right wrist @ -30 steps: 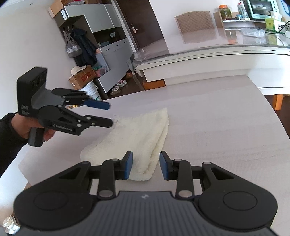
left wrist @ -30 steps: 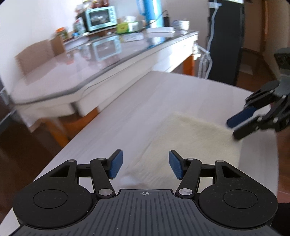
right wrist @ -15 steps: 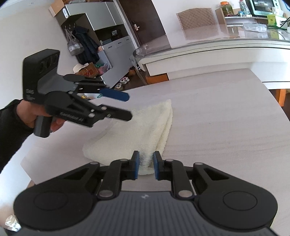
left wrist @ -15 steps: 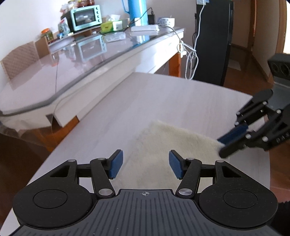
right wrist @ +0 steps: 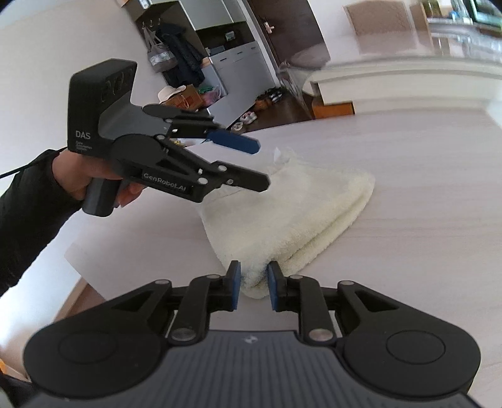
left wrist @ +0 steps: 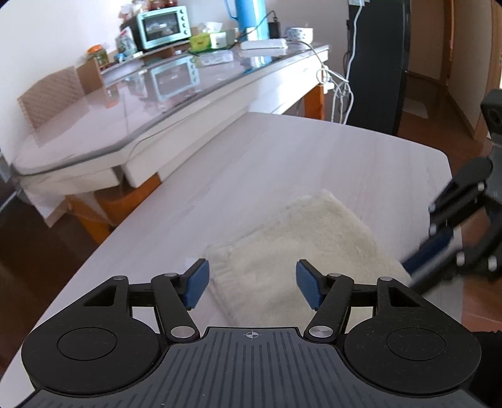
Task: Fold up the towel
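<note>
A cream towel (left wrist: 313, 244), folded into layers, lies on the pale wooden table (left wrist: 282, 157). My left gripper (left wrist: 251, 282) is open just above the towel's left end, its blue pads standing wide on either side of the cloth. In the right wrist view that left gripper (right wrist: 260, 163) hovers over the far edge of the towel (right wrist: 282, 213), held by a hand in a dark sleeve. My right gripper (right wrist: 254, 282) is shut on the towel's near corner, with cloth pinched between its pads. In the left wrist view this right gripper (left wrist: 411, 276) is blurred at the towel's right corner.
A glass-topped table (left wrist: 157, 103) stands beyond, carrying a teal toaster oven (left wrist: 163, 26), a blue kettle (left wrist: 248, 14) and small items. A tall black unit (left wrist: 376, 62) with cables is at the back right. A grey cabinet (right wrist: 238, 78) and shoes lie past the wooden table's (right wrist: 423, 219) far end.
My right gripper has closed on the towel's near corner. My left gripper, still open, has swung in over the towel's far edge.
</note>
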`<state>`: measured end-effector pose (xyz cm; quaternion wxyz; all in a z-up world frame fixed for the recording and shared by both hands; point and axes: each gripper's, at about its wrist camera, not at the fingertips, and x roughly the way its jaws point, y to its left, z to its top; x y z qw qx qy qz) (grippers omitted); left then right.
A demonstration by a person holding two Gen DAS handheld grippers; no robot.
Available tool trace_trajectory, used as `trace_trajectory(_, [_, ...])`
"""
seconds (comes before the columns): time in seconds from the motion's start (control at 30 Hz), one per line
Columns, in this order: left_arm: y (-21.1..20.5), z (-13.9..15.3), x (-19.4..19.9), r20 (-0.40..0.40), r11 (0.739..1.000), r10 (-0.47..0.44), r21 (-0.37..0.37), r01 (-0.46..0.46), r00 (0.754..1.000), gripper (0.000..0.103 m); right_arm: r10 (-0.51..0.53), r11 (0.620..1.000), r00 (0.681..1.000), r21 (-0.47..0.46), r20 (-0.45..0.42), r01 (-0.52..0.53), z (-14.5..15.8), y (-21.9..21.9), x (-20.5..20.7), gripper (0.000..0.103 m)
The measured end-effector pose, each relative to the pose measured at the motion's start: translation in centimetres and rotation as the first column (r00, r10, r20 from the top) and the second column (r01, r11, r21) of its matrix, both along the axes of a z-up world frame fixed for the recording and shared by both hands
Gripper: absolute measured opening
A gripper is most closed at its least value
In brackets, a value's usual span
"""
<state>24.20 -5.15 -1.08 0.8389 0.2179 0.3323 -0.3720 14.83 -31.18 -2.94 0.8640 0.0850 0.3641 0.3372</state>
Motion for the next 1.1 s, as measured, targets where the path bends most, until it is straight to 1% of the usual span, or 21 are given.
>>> trace_trajectory(0.03, [0.2,0.0,-0.2,-0.001,1.000,0.003,0.000,-0.003,1.000,0.066,-0.012,1.000,1.000,-0.010,0.008,0.012,0.0,-0.1,0.4,0.022])
trace_trajectory(0.1, [0.5,-0.2,-0.8,-0.002,1.000,0.002,0.006,-0.002,1.000,0.066,-0.037,0.999,0.999,-0.033,0.025,0.037,-0.1,-0.2,1.4,0.025])
trace_trajectory(0.13, [0.6,-0.4,-1.2,-0.002,1.000,0.002,0.014,-0.001,1.000,0.066,-0.049,0.998,0.998,-0.043,0.034,0.051,-0.1,-0.3,1.9,0.028])
trace_trajectory(0.17, [0.6,-0.6,-1.4,-0.003,1.000,0.001,0.020,-0.001,1.000,0.066,-0.061,0.996,0.997,-0.054,0.043,0.064,-0.1,-0.4,2.4,0.029])
trace_trajectory(0.23, [0.7,-1.1,-1.8,-0.006,1.000,0.004,0.029,-0.004,1.000,0.066,-0.086,0.993,0.994,-0.075,0.061,0.090,-0.1,-0.6,3.3,0.029])
trace_trajectory(0.4, [1.1,-1.6,-2.0,-0.015,0.999,0.023,0.023,-0.023,1.000,0.067,-0.144,0.980,0.984,-0.126,0.108,0.157,-0.2,-1.0,5.8,0.027])
trace_trajectory(0.43, [1.2,-1.7,-2.1,-0.014,0.999,0.023,0.026,-0.022,1.000,0.067,-0.155,0.976,0.981,-0.136,0.118,0.171,-0.3,-1.1,6.2,0.023])
trace_trajectory(0.47, [1.2,-1.8,-2.1,-0.013,0.999,0.021,0.028,-0.021,1.000,0.067,-0.166,0.972,0.978,-0.145,0.128,0.184,-0.3,-1.1,6.7,0.017])
trace_trajectory(0.57, [1.3,-2.1,-2.2,-0.020,1.000,0.022,0.022,-0.022,1.000,0.067,-0.146,0.972,0.979,-0.166,0.141,0.169,-0.6,-0.4,7.3,0.016])
trace_trajectory(0.67, [1.5,-2.3,-2.3,-0.029,1.000,0.028,0.006,-0.028,0.999,0.068,-0.125,0.970,0.980,-0.187,0.153,0.153,-1.0,0.3,7.9,0.011])
trace_trajectory(0.73, [1.6,-2.4,-2.2,-0.032,0.999,0.033,-0.002,-0.033,0.999,0.068,-0.110,0.969,0.981,-0.201,0.160,0.142,-1.2,0.8,8.2,0.011])
trace_trajectory(0.93, [2.1,-2.0,-2.3,-0.019,0.998,0.055,-0.030,-0.056,0.998,0.072,-0.155,0.978,0.975,-0.111,0.160,0.174,0.1,-0.8,7.7,0.014])
trace_trajectory(1.0, [2.4,-1.4,-2.0,-0.005,0.995,0.078,-0.057,-0.078,0.997,0.072,-0.142,0.982,0.976,-0.103,0.168,0.161,0.6,-0.9,7.1,0.014])
trace_trajectory(1.1, [2.4,-1.0,-1.4,0.021,0.991,0.116,-0.063,-0.115,0.993,0.072,-0.121,0.981,0.977,-0.132,0.174,0.145,0.5,-0.4,6.6,0.014])
